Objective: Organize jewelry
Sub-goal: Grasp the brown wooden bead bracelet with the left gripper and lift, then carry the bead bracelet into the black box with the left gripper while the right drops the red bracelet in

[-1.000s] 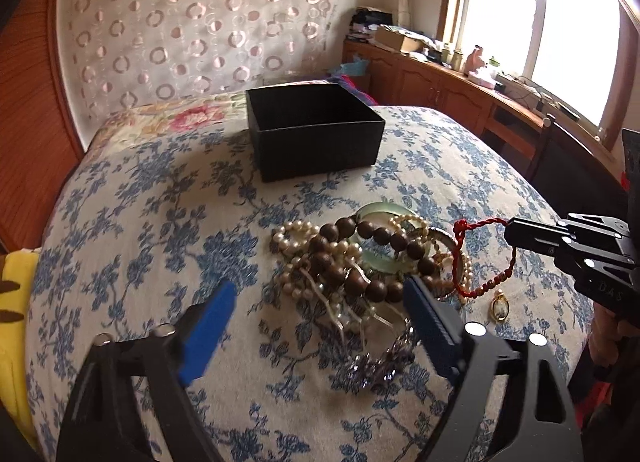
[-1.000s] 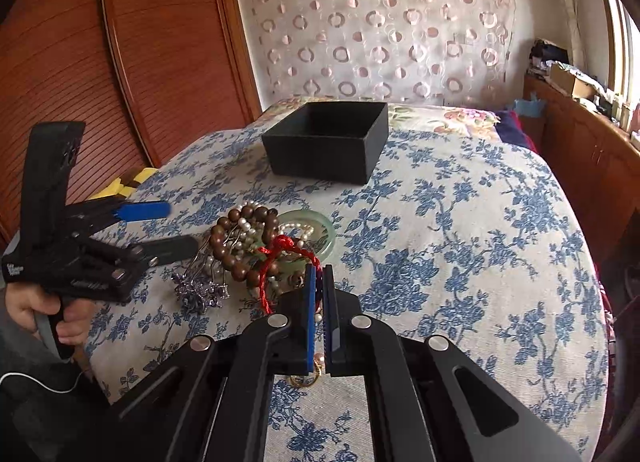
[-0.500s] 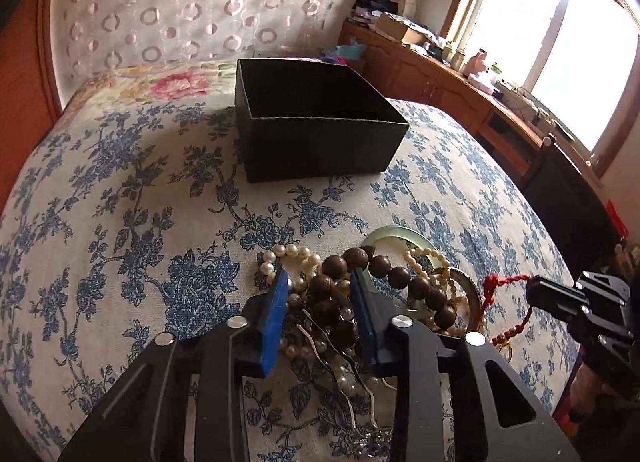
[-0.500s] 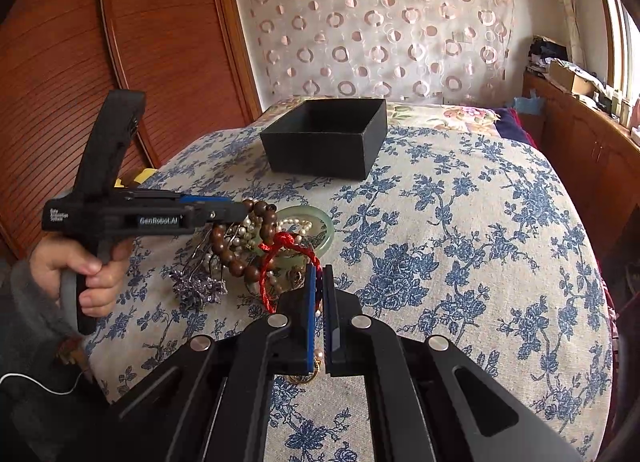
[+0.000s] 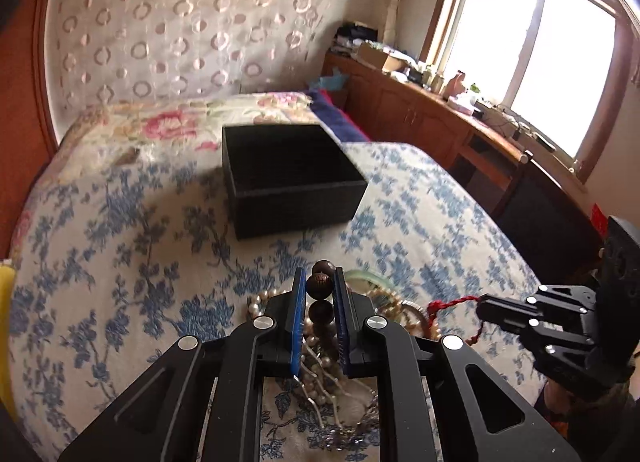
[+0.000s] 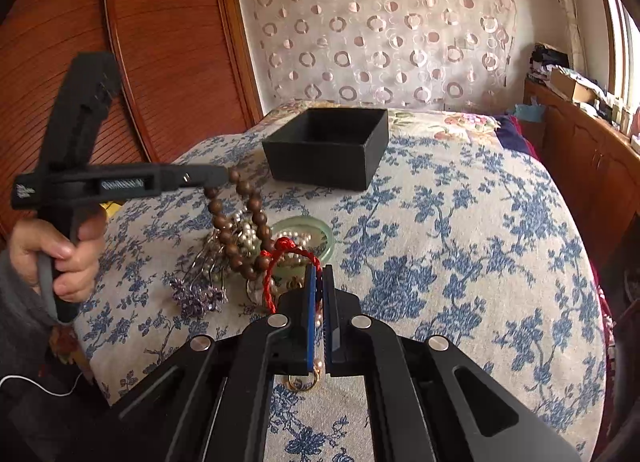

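Left claw [image 5: 320,288] has just been closing and now pinches the wooden bead bracelet [image 6: 240,229], raised off the pile so it untangles. Right claw [image 6: 319,282] clamps the red cord bracelet [image 6: 280,262] (likely as anchor). Black box [image 6: 328,149] waits beyond on the bed [image 6: 460,242].

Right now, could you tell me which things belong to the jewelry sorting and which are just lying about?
Job: wooden bead bracelet in left tool; red cord bracelet in right tool; jewelry pile; black box.
Lying about: cardboard box; bedspread.
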